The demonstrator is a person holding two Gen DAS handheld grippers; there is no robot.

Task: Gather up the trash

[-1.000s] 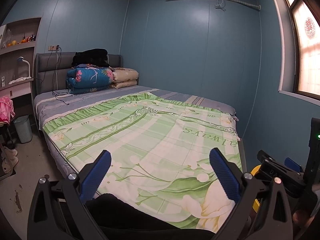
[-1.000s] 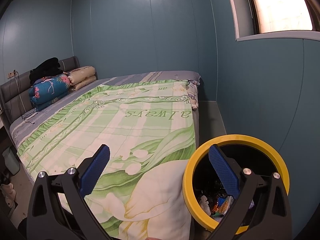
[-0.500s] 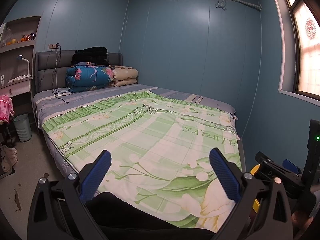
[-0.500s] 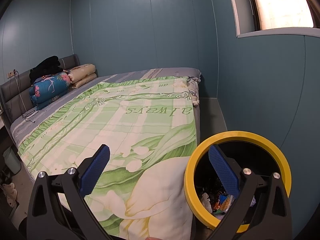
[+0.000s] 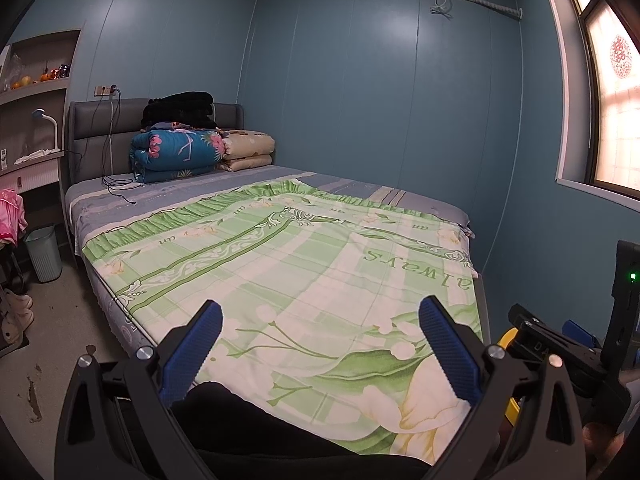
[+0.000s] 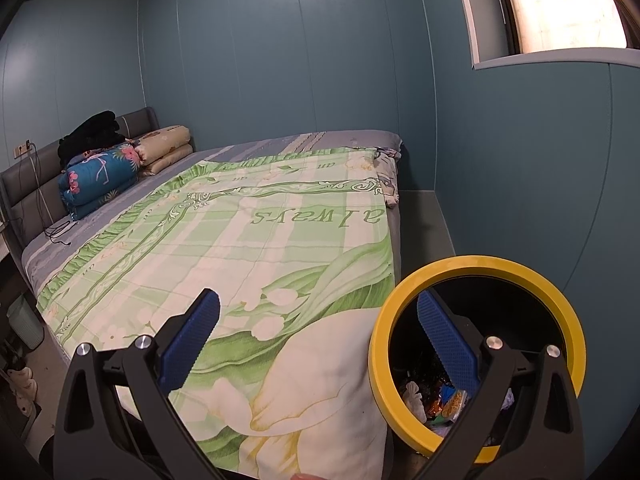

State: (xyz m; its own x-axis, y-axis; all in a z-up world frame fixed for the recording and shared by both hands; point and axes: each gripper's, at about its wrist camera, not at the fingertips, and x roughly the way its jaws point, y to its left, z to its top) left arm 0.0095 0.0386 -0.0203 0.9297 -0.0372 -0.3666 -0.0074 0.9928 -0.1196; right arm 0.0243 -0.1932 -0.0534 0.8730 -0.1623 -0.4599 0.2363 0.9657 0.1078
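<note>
Both pairs of fingers stand wide apart and hold nothing: my left gripper (image 5: 320,344) looks out over the bed (image 5: 280,264), my right gripper (image 6: 318,332) hangs over the bed's near right corner and the yellow-rimmed bin (image 6: 476,268) on the floor beside it. Compared with a second ago the change is small: both cameras have lifted and pulled back a little, so the green quilt (image 6: 248,248) sits lower in each view and the bin's rim has slid slightly down and right under my right fingers; the gap between the fingers is as it was. I read that as a pause to look around, not a reach. Trash (image 6: 440,400) already lies at the bottom of the bin, wrappers and crumpled white bits, seen through the ring just behind my right-hand blue pad (image 6: 448,344). On the quilt itself I can find no loose litter from either view; only folded bedding (image 5: 180,152) and a black cable (image 5: 120,184) lie at the far end by the headboard. To the far left a pale wastebasket (image 5: 42,252) stands on the floor near shoes, well apart from my left fingers. My judgement is that the bed is done and the next piece, if any, is on the floor at left, so the bin would need carrying or the trash bringing back.
</note>
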